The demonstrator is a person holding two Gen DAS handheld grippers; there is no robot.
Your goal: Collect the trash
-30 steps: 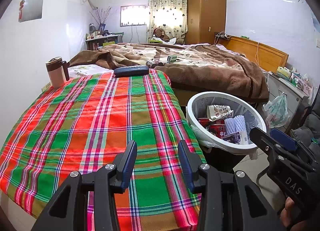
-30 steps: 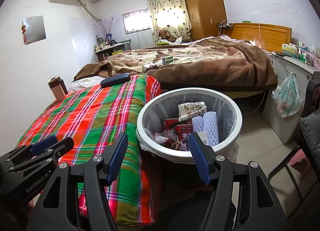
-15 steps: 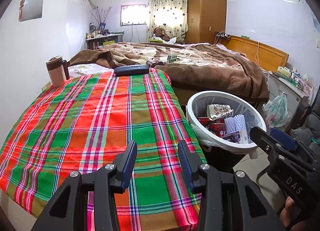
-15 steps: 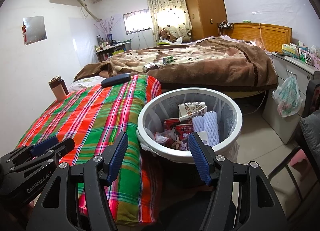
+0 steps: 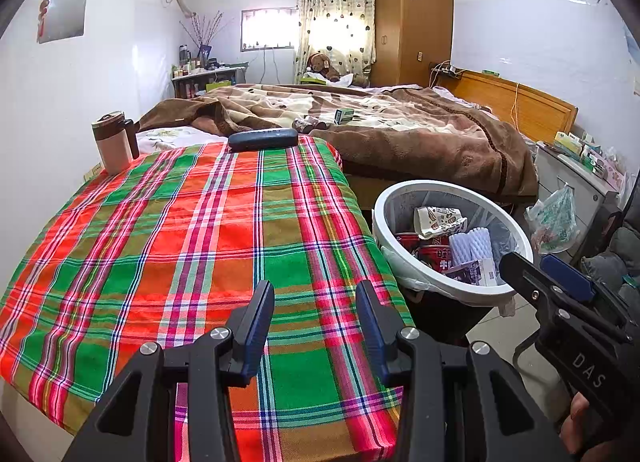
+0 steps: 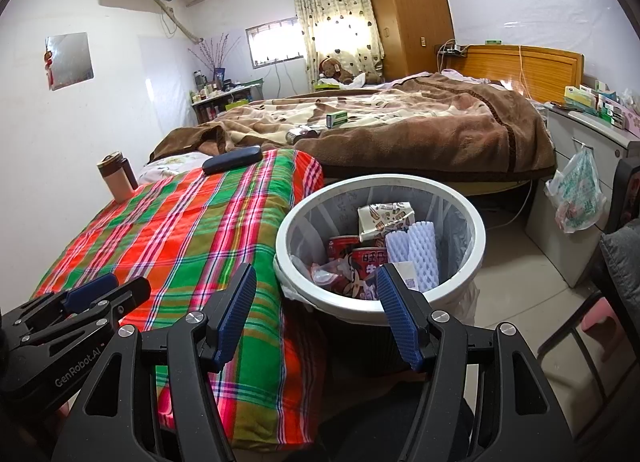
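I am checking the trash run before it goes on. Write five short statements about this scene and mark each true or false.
1. The trash bin already holds trash. True: red cans, a crumpled carton and white foam netting lie inside.
2. The left gripper is holding a can. False: its jaws are open with nothing between them, over the plaid cloth.
3. The dark case lies in the bin. False: it lies at the far edge of the plaid cloth.
4. The right gripper is open and empty. True.
5. The tumbler is tipped on its side. False: it stands upright near the wall.
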